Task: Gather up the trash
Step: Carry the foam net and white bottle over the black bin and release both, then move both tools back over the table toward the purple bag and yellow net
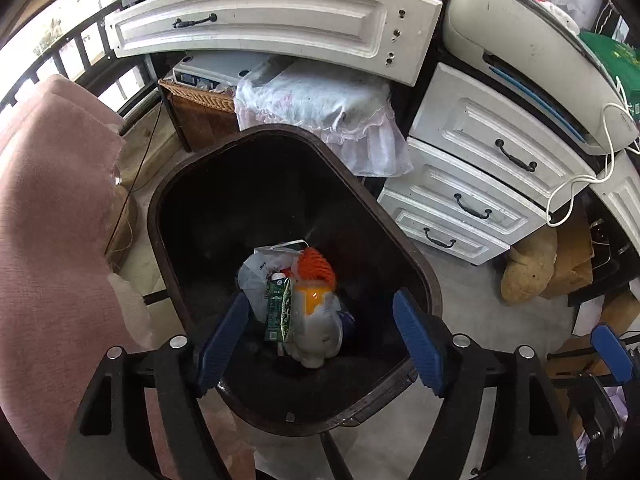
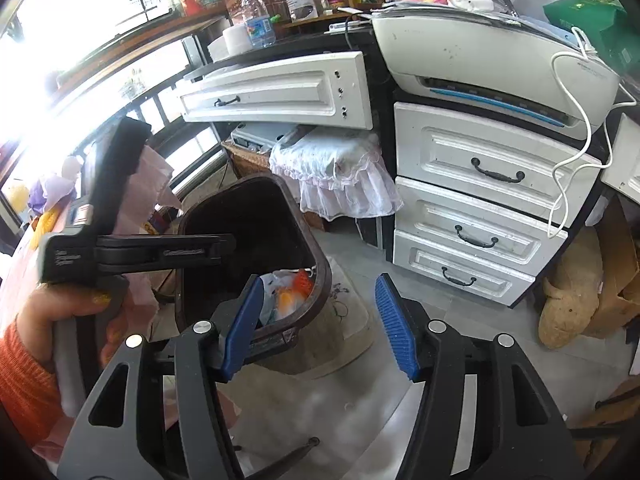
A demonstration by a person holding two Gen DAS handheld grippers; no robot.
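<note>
A cluttered room with white drawers (image 1: pixel 476 148) and a grey tiled floor (image 2: pixel 360 392) holds a dark brown bin (image 1: pixel 420 268), its trash (image 1: pixel 304 300) (carton, bottle, bags) heaped at the bottom; the left claw (image 1: pixel 320 344) hangs wide and empty above it, the right claw (image 2: pixel 320 328) open and empty beside it

Dark bin (image 1: pixel 168 216) on grey floor (image 1: pixel 472 280)

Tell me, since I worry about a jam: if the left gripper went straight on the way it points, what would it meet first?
Most likely the trash pile in the bin: the left gripper, jaws open and empty, points down into its mouth at the white and orange bottle and green carton. Depth is unclear.
</note>
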